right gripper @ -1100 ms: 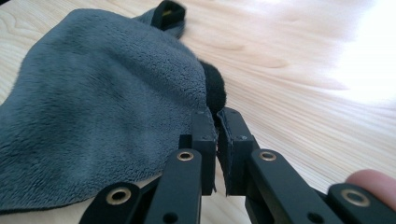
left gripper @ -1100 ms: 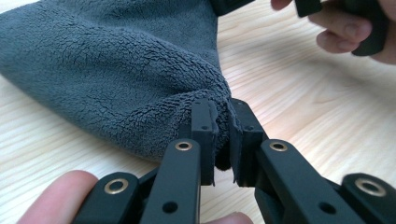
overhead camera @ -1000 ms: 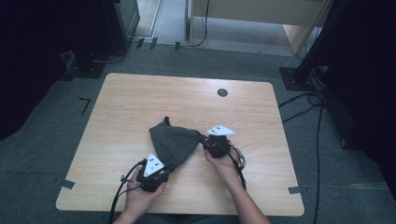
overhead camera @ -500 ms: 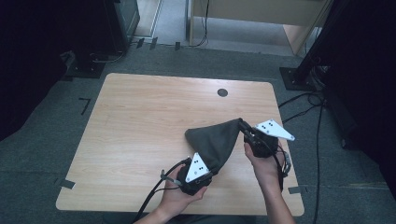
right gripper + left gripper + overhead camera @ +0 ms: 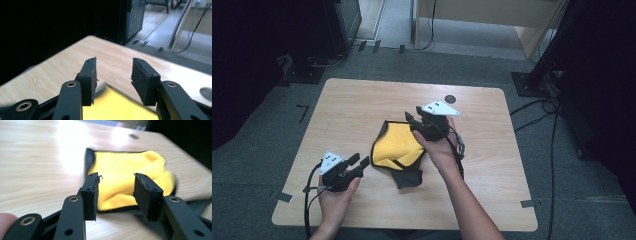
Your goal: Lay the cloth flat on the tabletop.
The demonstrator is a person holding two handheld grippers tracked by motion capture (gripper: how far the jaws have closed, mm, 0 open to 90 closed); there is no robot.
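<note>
Our left tongs [image 5: 360,162] near left, just opened, nothing between pads. Cloth [image 5: 398,145], yellow inside, dark outside, lies mid-surface [image 5: 492,165], soft, light, limp; we judge dark hem best pinch point. Right tongs [image 5: 410,119] at cloth's far edge, just opened, also empty.

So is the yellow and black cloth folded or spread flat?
Folded, loosely: the cloth lies bunched on the table, yellow side up, with a black flap beside it.

Cloth [image 5: 398,150] on table [image 5: 362,105], between tools.
</note>
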